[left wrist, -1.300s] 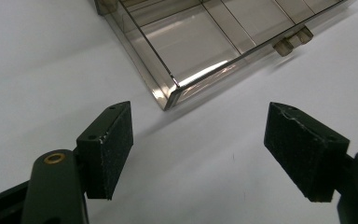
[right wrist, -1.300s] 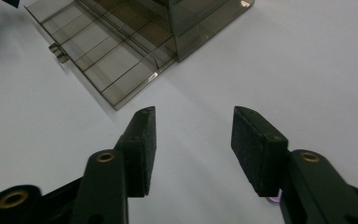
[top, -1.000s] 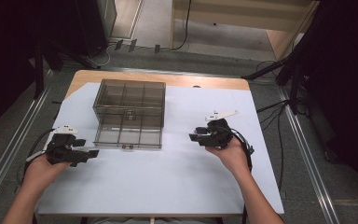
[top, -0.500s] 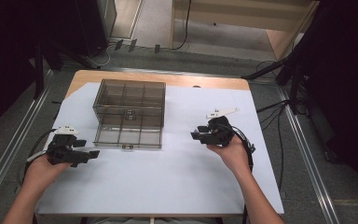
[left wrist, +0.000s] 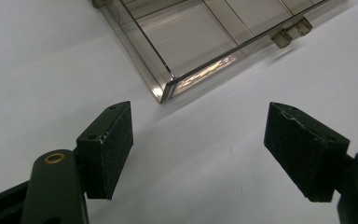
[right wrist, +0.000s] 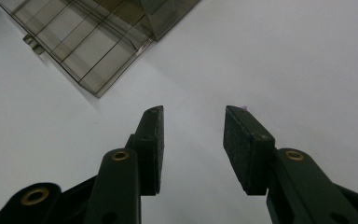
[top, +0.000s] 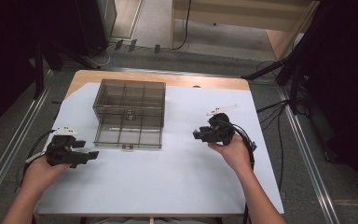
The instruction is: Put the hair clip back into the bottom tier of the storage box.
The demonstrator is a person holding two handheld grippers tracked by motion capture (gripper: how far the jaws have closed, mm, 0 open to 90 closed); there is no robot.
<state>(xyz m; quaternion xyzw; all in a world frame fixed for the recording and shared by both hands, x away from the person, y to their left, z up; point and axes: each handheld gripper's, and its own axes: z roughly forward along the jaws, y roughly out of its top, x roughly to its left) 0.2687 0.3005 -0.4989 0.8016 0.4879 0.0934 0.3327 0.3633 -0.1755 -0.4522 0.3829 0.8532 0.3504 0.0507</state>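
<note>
High view: right gripper (top: pixel 200 134) jaws narrowed since earlier frame, nothing between; left gripper (top: pixel 91 155) spread wide, empty; organiser box (top: pixel 129 113) unmoved, long axis front-to-back, latches toward person.

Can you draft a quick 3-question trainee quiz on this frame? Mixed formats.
1. True or false: the left gripper is holding the clear compartment box.
2. Multiple choice: which gripper's jaws stand wider apart, going by the two gripper views? A) left gripper B) right gripper C) both are fully shut
3. Short answer: what lies between the right gripper's jaws?

Key
1. False. Its jaws are open over the white table cover, short of the box's near corner.
2. A. The right gripper's jaws have just been closing and stand narrower, still with a gap.
3. Nothing; bare white cover shows through the gap.
</note>
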